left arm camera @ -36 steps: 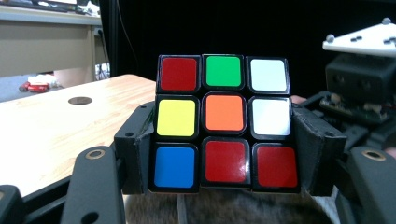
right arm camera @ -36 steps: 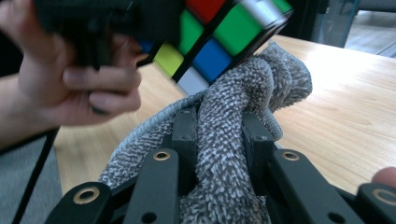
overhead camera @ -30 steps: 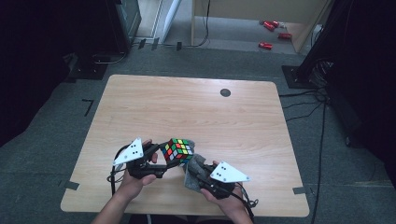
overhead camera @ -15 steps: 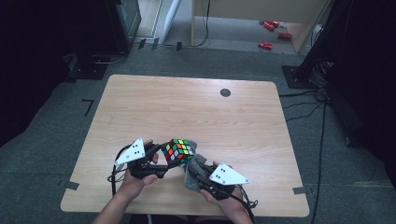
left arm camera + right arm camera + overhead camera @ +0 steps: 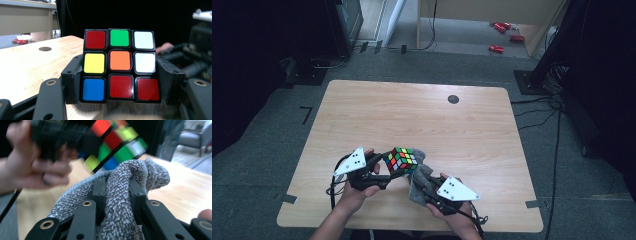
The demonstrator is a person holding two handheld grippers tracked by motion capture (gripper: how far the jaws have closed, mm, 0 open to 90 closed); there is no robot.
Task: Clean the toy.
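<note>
Cube (image 5: 401,160), its mixed colours facing up, sits low and left of centre in the high view above the bench (image 5: 422,120), clamped by the left gripper (image 5: 384,167), while the right gripper (image 5: 421,181) just beside it pinches a grey cloth (image 5: 418,175).

light: even, dim surround | glare: none | blur: cube (image 5: 113,142), right gripper view

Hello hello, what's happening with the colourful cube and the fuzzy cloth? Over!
Left hand-held gripper shut on puzzle cube, held above table. Right hand-held gripper shut on grey cloth, close against the cube. Nothing in the way.
</note>
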